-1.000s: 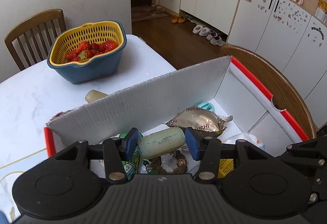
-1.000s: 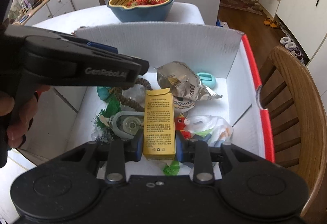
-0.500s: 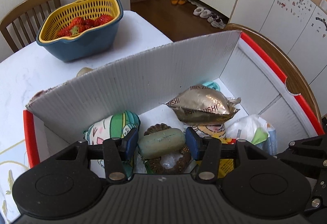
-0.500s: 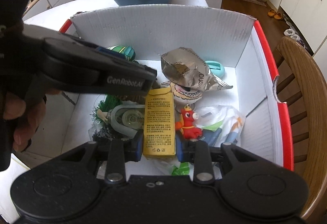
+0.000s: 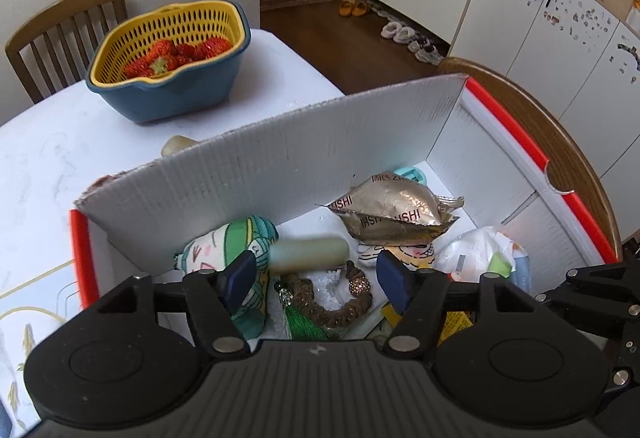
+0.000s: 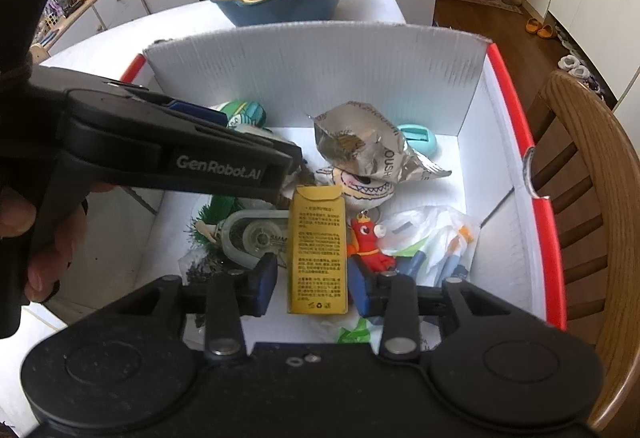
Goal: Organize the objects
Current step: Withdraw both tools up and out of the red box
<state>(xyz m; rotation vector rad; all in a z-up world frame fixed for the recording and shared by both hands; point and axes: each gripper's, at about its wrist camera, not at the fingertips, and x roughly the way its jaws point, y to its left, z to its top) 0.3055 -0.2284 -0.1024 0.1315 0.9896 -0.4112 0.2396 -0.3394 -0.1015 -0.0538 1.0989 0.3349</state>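
A white corrugated box (image 5: 304,158) with red rims holds several small items. My left gripper (image 5: 316,278) is open above the box; a pale green bar (image 5: 310,253) lies just beyond its pads, next to a green patterned pouch (image 5: 224,244) and a bead bracelet (image 5: 332,298). My right gripper (image 6: 312,284) is open with a yellow carton (image 6: 318,250) standing between its pads, with a gap on each side. The box (image 6: 320,70) also holds a silver snack bag (image 6: 360,146), a red toy (image 6: 366,238) and a tape dispenser (image 6: 256,236).
A blue bowl with a yellow strainer of strawberries (image 5: 168,54) stands on the white table (image 5: 52,150) behind the box. Wooden chairs stand at the far side (image 5: 60,34) and at the right (image 6: 580,178). The left gripper's body (image 6: 160,154) crosses the right wrist view.
Both grippers have opened. The left let go of the pale green bar, which now lies in the box. The right's pads have parted from the yellow carton.
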